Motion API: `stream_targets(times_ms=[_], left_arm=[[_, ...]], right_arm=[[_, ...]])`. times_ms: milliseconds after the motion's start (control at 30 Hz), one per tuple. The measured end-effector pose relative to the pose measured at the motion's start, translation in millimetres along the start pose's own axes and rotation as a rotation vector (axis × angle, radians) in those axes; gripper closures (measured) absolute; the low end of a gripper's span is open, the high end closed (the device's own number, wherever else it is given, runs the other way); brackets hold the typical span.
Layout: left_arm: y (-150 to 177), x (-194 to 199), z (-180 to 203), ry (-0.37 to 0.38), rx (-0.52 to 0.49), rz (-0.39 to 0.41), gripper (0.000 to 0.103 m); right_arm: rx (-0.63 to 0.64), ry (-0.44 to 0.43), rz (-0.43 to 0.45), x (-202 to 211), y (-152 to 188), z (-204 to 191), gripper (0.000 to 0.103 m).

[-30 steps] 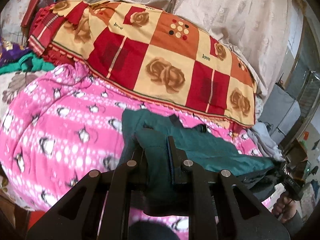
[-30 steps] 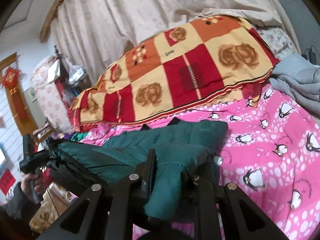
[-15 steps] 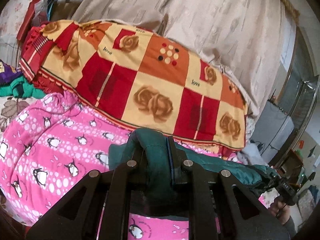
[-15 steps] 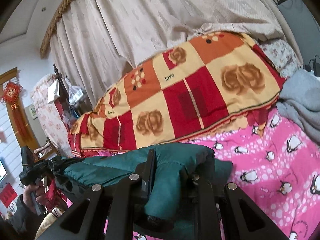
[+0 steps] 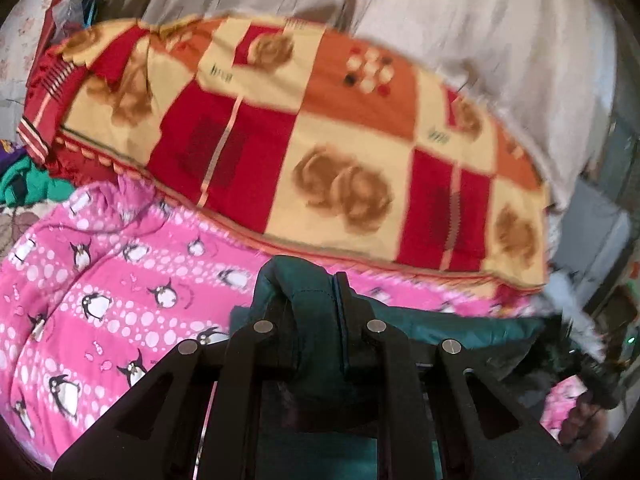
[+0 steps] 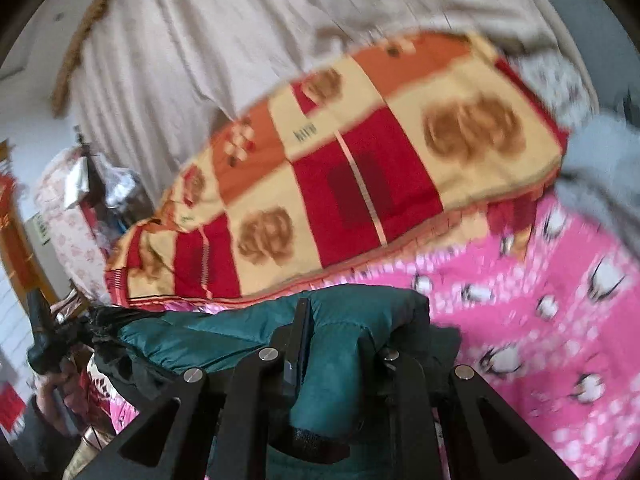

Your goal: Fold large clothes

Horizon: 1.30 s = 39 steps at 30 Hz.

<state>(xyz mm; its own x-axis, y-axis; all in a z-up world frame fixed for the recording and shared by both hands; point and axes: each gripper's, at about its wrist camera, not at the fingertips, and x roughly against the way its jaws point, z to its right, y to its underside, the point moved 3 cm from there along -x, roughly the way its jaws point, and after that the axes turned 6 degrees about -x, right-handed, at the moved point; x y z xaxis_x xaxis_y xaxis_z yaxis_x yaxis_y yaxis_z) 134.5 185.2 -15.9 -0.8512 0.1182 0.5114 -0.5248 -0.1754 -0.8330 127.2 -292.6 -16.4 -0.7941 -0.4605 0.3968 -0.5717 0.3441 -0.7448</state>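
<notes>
A dark teal padded jacket (image 5: 440, 324) hangs stretched between my two grippers above a pink penguin-print quilt (image 5: 120, 280). My left gripper (image 5: 312, 300) is shut on a bunched fold of the teal jacket. In the right wrist view my right gripper (image 6: 336, 332) is shut on the other end of the jacket (image 6: 224, 340), whose cuff droops between the fingers. Each view shows the opposite gripper at its edge, the right gripper (image 5: 596, 376) held by a hand and the left gripper (image 6: 44, 336) held by a hand. Both pictures are blurred.
A red, orange and cream rose-patterned blanket (image 5: 320, 140) lies heaped along the far side of the bed below a beige curtain (image 5: 460, 12). Grey clothing (image 6: 592, 160) lies at the right; green and purple garments (image 5: 24, 184) at the left. Furniture stands beyond the bed.
Both grippers have lifted the teal jacket off the quilt and carried it toward the patterned blanket, which now looms larger. The jacket stays stretched between them.
</notes>
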Motion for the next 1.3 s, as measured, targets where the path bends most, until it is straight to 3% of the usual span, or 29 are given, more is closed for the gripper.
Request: stream_targets(times_ms=[167, 400, 533, 800, 1033, 1167, 1300], left_arm=[[15, -59, -16, -0.043, 0.062, -0.092, 0.09], [27, -115, -16, -0.111, 0.034, -0.177, 0.09], [42, -142, -24, -0.126, 0.061, -0.222, 0.088], [54, -150, -21, -0.14, 0.052, -0.193, 0.088], [47, -152, -32, -0.086, 0.127, -0.261, 0.085], [36, -149, -38, -0.033, 0.191, -0.327, 0.078], [21, -137, -35, -0.004, 0.184, -0.31, 0.065]], right_arm=[[-0.074, 0.059, -0.062, -55, 1, 25, 0.088], [-0.112, 0.228, -0.157, -117, -6, 50, 0.088], [-0.104, 0.257, -0.208, -143, -3, 64, 0.088], [-0.093, 0.238, -0.202, -160, 13, 78, 0.088], [-0.177, 0.195, -0.215, -154, 9, 80, 0.083], [-0.299, 0.129, -0.214, -142, 2, 87, 0.076], [-0.311, 0.11, -0.199, -129, -3, 82, 0.075]])
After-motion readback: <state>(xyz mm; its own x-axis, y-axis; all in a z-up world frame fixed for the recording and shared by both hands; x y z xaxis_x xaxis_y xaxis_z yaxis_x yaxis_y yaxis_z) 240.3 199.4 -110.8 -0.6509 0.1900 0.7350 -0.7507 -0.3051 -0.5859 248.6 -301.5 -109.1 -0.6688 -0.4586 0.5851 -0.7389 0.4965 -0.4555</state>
